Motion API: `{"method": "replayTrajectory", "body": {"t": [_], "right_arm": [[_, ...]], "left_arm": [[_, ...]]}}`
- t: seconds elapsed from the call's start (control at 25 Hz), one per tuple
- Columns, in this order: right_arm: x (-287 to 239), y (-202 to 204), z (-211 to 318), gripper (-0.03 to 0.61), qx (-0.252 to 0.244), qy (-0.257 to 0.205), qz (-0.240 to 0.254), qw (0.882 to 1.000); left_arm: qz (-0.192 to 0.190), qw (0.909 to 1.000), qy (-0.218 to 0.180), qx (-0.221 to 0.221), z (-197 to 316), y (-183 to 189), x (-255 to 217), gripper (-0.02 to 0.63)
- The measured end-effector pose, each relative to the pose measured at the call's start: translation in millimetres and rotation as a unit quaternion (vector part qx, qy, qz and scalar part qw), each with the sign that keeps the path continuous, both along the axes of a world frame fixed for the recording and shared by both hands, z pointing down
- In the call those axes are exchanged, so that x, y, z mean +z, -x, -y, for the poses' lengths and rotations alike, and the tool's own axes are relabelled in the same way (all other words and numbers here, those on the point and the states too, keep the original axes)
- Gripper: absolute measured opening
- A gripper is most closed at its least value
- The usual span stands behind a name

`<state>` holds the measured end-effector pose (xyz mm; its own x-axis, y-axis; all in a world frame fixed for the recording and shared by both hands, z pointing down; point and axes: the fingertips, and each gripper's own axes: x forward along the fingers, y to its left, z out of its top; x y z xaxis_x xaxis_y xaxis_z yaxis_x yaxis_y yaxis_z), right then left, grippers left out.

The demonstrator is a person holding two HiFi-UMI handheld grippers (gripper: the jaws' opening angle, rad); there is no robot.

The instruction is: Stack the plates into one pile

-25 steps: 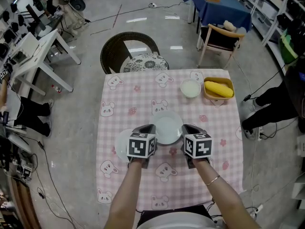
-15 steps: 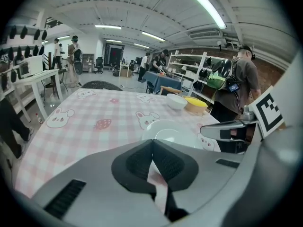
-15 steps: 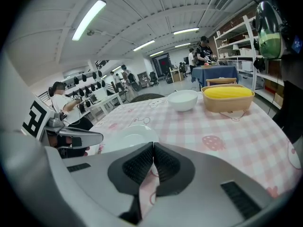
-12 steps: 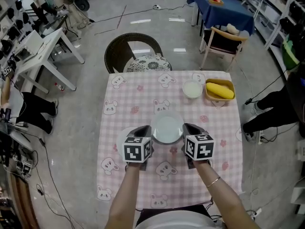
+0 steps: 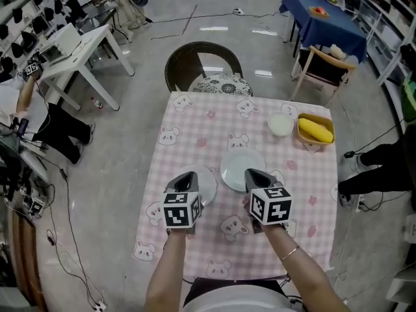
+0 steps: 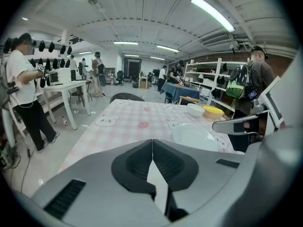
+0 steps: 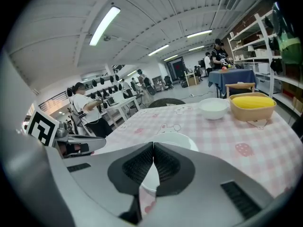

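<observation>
Two plates sit unstacked, just beside each other mid counter (image 5: 195,122): left plate (image 5: 203,187), right plate (image 5: 239,168). My left gripper (image 5: 186,176) and right gripper (image 5: 253,174) have their fingers closed, empty. The plates look stiff, glossy and breakable (probably slippery), so I'd pinch the rim.

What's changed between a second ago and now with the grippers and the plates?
Both grippers shifted left in the head view. The left gripper left the right plate and is now over the left plate. The right gripper now overlaps the right plate's near edge. Nothing was grasped or released; both jaws stay shut and empty. The plates, bowl and yellow container stayed put, unstacked.
</observation>
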<state>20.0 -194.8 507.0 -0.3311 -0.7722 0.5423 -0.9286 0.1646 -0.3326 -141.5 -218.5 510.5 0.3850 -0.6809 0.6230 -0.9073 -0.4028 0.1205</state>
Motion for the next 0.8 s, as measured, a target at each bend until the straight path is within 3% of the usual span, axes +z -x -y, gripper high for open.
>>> {"method": "replayTrajectory", "body": {"t": [0.32, 0.52, 0.8], "right_arm": [[11, 74, -13, 0.015, -0.070, 0.008, 0.017, 0.997], [22, 99, -22, 0.031, -0.085, 0.021, 0.018, 0.996], [37, 109, -30, 0.038, -0.077, 0.041, 0.017, 0.996]], "left_arm": [[0.001, 0.9978, 0.002, -0.066, -19, 60, 13, 0.023], [-0.010, 0.9956, 0.008, -0.093, -27, 89, 19, 0.025], [-0.019, 0.9945, 0.033, -0.097, -30, 103, 43, 0.111]]}}
